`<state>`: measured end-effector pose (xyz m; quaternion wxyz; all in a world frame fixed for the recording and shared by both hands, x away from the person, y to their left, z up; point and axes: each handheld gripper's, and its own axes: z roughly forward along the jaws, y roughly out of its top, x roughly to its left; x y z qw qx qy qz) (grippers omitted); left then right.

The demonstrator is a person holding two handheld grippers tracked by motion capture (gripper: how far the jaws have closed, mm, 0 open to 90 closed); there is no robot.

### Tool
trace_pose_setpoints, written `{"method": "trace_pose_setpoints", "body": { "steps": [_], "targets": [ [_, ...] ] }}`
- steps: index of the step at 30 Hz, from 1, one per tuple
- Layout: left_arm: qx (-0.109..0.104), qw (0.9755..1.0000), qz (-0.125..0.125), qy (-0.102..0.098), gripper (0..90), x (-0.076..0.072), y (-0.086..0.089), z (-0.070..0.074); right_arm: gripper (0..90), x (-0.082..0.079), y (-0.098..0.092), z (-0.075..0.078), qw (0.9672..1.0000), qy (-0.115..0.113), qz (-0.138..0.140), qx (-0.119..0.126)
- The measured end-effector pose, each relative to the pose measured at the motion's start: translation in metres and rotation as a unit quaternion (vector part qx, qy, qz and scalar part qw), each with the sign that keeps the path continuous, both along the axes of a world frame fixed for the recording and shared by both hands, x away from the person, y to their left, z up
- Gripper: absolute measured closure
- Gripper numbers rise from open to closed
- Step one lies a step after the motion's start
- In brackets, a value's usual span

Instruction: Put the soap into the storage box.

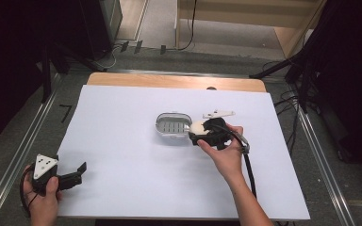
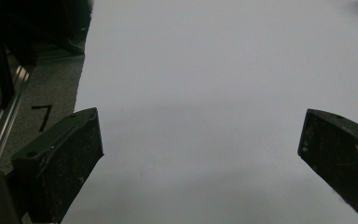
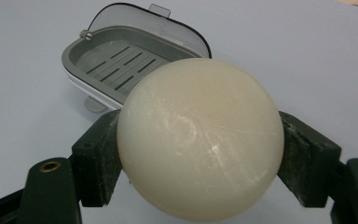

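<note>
Right tool (image 3: 200, 154) pinching cream soap (image 3: 199, 140) beside open soap box (image 3: 121, 60); left tool (image 2: 200, 154) spread at table's (image 1: 122, 179) near-left edge.

Black tongs (image 1: 81, 168); grey three-cornered plate (image 1: 44, 165); black cable (image 1: 250, 170)

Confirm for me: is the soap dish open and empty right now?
Open and empty. The soap dish has its clear lid tipped back, its slotted tray is bare, and the soap sits clamped in the right gripper.
</note>
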<state>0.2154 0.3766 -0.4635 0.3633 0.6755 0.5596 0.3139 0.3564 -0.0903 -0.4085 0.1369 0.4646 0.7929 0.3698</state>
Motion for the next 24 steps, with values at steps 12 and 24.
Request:
{"method": "trace_pose_setpoints", "body": {
  "steps": [12,24],
  "targets": [
    [-0.003,1.0,-0.002,0.0,0.4,0.0,0.0,0.0,25.1,0.007,0.015,0.002,1.0,0.002,0.008,0.001],
    [-0.003,1.0,-0.003,0.001,0.4,0.0,0.001,0.0,25.1,0.014,0.03,0.003,0.9999,0.002,0.016,-0.005]
  ]
}}
